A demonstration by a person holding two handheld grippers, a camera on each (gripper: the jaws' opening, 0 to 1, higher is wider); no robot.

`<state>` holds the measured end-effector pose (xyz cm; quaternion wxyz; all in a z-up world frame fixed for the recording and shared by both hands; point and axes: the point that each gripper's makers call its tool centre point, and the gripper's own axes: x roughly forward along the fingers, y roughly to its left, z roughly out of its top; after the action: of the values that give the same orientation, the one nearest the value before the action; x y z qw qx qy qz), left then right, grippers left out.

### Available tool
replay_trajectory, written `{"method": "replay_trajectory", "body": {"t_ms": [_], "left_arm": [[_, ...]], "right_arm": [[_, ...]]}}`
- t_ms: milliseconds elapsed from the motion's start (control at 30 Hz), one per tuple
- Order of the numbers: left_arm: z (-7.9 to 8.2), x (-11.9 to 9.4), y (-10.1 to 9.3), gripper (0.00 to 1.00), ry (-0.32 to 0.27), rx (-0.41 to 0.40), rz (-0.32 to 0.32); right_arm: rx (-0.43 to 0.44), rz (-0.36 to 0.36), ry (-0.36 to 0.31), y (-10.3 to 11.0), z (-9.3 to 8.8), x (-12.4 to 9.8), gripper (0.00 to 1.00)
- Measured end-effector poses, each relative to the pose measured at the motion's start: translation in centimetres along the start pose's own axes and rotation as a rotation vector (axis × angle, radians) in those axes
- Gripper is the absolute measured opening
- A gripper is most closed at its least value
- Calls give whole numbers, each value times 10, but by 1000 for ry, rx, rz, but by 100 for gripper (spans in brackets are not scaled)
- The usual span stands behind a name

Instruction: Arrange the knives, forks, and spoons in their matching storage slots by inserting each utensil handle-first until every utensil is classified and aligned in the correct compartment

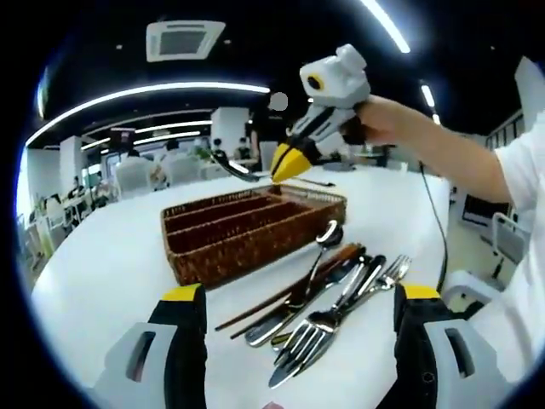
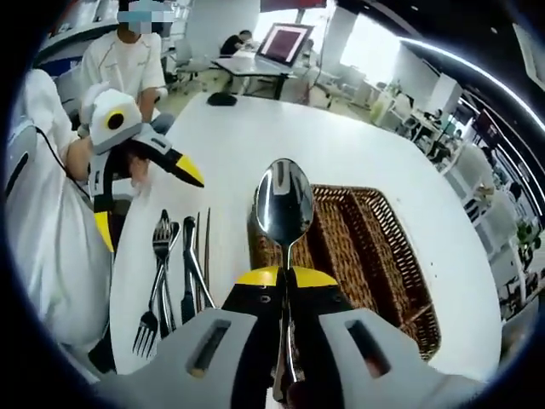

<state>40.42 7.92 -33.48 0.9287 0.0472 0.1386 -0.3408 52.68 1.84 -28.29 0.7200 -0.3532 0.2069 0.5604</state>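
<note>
spoon (image 2: 284, 204) clamped in right gripper (image 2: 285, 277) above wicker tray (image 2: 375, 256), left gripper (image 1: 294, 294) open

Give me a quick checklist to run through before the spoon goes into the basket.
1. Grip: right gripper shut on the spoon, bowl pointing away: ok.
2. Handle-first: handle hidden between the jaws: cannot tell.
3. Position: in the left gripper view, spoon hovers over the wicker basket: ok.
4. Slots: three long compartments look free of utensils: ok.
5. Left gripper open, clear of the basket: ok.
6. Remaining forks and knives lie on the table, unsorted: not ok.
</note>
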Motion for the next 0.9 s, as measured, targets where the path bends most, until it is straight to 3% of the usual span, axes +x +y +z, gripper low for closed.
{"method": "replay_trajectory", "body": {"t_ms": [433,900], "left_arm": [[5,5,4,92,-2,-5,-6],[6,9,14,92,14,-12,-8]], "right_arm": [[-4,13,63,-25,-1,1,2],[0,37,164,-73,-9,11,2]]}}
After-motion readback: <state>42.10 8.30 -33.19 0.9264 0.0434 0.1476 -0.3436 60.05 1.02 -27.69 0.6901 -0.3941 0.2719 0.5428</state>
